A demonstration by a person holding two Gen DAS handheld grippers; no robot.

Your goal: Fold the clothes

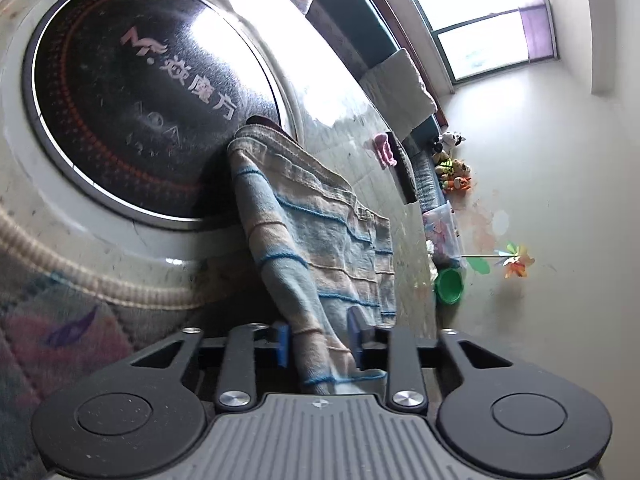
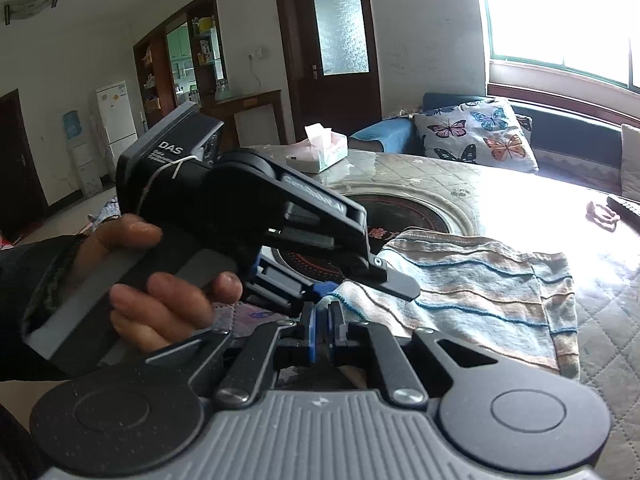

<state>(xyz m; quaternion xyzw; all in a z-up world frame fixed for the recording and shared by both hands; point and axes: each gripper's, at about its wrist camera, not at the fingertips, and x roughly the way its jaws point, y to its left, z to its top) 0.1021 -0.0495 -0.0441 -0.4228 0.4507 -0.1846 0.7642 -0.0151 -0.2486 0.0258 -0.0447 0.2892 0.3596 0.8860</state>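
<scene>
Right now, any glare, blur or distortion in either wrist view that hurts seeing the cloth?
Left wrist view: window blown out, glare streak on the black glass disc, lower-left quilt edge blurred; striped cloth sharp, strong fisheye tilt. Right wrist view: window glare washes out the table behind the striped cloth; hand slightly soft; the cloth's stripes remain readable.

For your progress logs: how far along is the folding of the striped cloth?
Done: the striped cloth already lies doubled on the table. In hand: the left gripper and right gripper pinch the same near corner. Left: carry that corner across, release and smooth.
</scene>
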